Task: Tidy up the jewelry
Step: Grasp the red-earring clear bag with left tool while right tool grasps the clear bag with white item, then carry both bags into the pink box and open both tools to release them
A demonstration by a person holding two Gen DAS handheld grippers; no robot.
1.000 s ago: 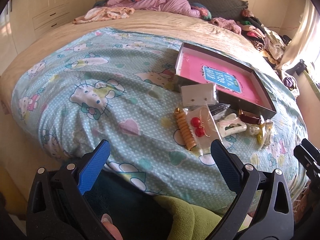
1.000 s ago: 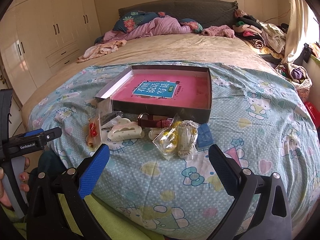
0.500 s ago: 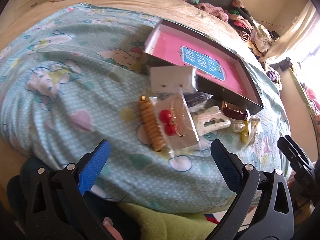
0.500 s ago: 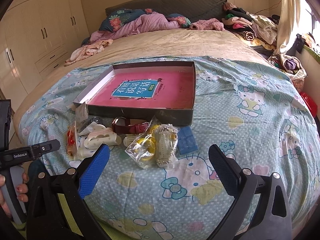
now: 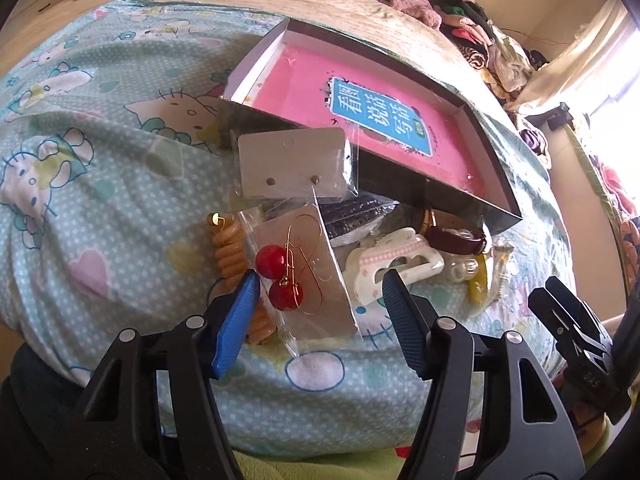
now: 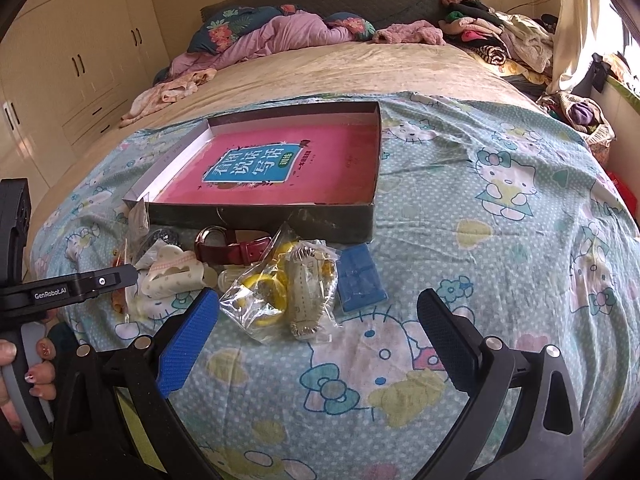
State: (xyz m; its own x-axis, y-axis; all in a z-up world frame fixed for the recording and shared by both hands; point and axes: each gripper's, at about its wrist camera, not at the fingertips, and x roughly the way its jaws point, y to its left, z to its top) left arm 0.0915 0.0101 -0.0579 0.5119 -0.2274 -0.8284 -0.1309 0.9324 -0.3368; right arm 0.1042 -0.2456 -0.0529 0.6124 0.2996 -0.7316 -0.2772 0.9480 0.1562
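L tongs [image 5: 318,284] agape astride red earring packet [image 5: 304,276].

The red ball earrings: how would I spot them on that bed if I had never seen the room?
Find the shallow box with the pink book lying on the cartoon-cat bedsheet; the jewelry is piled along its near side. At the pile's left end, beside an orange spiral hair tie, lies a clear packet: the red ball earrings. Nothing else there has two glossy red beads on thin gold wire hoops.

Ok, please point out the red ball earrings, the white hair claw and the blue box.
red ball earrings [image 5: 271,262]: left wrist view, upper red ball.
white hair claw [image 5: 390,266]: left wrist view, its top.
blue box [image 6: 361,278]: right wrist view, lid centre.
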